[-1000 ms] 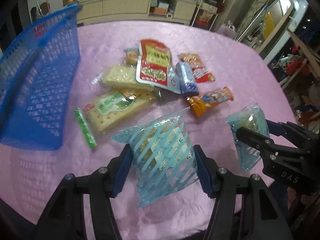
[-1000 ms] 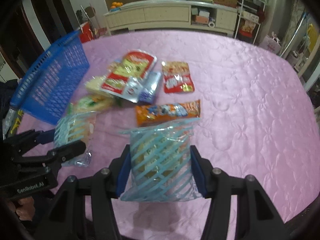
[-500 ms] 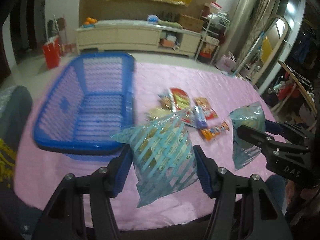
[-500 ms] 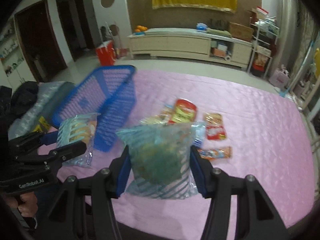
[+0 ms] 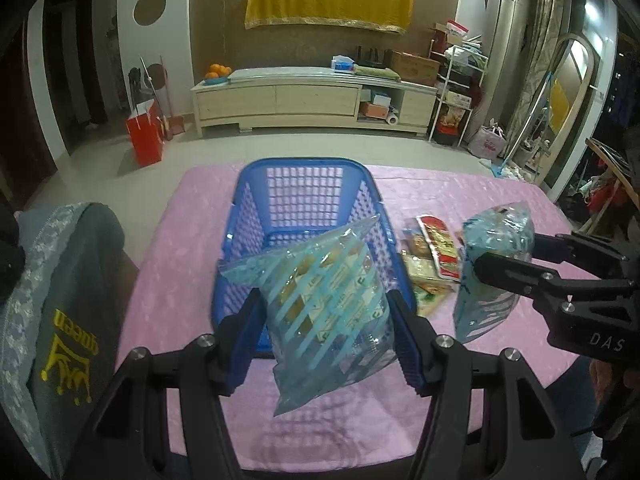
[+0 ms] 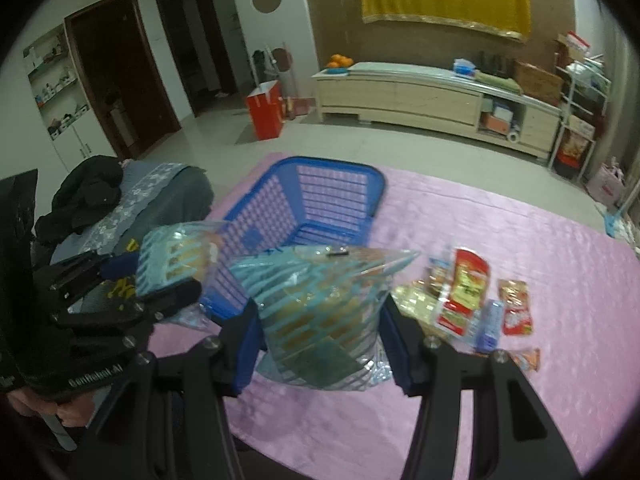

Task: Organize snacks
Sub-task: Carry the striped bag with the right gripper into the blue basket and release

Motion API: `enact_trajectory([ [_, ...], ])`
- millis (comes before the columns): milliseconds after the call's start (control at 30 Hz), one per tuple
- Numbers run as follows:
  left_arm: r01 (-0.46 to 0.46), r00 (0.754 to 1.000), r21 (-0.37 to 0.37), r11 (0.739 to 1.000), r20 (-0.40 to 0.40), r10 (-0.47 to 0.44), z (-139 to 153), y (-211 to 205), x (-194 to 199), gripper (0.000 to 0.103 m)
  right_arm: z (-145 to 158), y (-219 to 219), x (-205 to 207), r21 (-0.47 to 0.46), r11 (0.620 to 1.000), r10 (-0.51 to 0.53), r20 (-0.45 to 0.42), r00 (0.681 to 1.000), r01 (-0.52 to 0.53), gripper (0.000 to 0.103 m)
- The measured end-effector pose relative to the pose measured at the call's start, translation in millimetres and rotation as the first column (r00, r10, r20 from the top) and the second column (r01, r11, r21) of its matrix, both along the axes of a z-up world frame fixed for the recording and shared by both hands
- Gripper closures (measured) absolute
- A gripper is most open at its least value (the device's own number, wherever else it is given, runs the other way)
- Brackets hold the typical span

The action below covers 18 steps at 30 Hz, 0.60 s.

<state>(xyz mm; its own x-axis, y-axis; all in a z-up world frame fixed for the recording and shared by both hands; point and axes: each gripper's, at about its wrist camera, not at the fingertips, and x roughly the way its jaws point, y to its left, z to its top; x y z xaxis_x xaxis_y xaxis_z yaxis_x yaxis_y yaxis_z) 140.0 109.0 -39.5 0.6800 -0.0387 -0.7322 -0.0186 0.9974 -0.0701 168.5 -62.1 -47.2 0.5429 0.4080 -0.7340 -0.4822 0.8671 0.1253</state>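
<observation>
My left gripper (image 5: 326, 338) is shut on a blue striped snack bag (image 5: 328, 300) and holds it in the air, just in front of the near end of the blue basket (image 5: 280, 184). My right gripper (image 6: 318, 330) is shut on a second blue striped snack bag (image 6: 320, 312), also in the air, to the right of the basket (image 6: 340, 168). Each gripper shows in the other's view: the right gripper with its bag (image 5: 496, 264), the left gripper with its bag (image 6: 172, 260).
Several loose snack packets (image 6: 464, 292) lie on the pink tablecloth (image 6: 540, 248) right of the basket; they also show in the left wrist view (image 5: 432, 256). A grey chair cover (image 5: 60, 300) stands at the table's left edge. A cabinet (image 5: 312, 100) stands beyond.
Both grippers have lifted their bags off the table, risen, and swung left. The basket has come from the left side to straight ahead of the left gripper.
</observation>
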Motion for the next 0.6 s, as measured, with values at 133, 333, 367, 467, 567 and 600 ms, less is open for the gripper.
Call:
enact_trajectory([
  [133, -0.002, 1.0, -0.008, 1.0, -0.025, 0.002, -7, 18, 13, 0.045, -10, 21, 12, 0.007, 1.0, 0.012, -0.046, 0.999, -0.012, 0.044],
  [333, 0.014, 0.998, -0.021, 1.0, -0.059, -0.015, -21, 34, 27, 0.045, -21, 39, 22, -0.031, 0.999, -0.017, -0.051, 0.999, 0.016, 0.044],
  [367, 0.017, 0.998, -0.025, 1.0, -0.063, -0.018, -22, 35, 29, 0.045, -22, 42, 23, -0.042, 0.999, -0.014, -0.047, 0.999, 0.012, 0.044],
  [467, 0.03, 0.997, -0.041, 0.999, -0.074, -0.033, -27, 39, 35, 0.045, -30, 48, 34, -0.029, 1.0, -0.004, -0.107, 0.994, 0.001, 0.044],
  [567, 0.029, 0.995, -0.051, 0.998, -0.094, -0.033, -37, 44, 41, 0.045, -32, 51, 39, -0.027, 1.0, -0.006, -0.119, 0.993, 0.003, 0.044],
  [600, 0.024, 0.994, -0.055, 0.998, -0.101, -0.03, -39, 46, 43, 0.045, -32, 52, 38, -0.028, 1.0, -0.005, -0.113, 0.994, 0.002, 0.044],
])
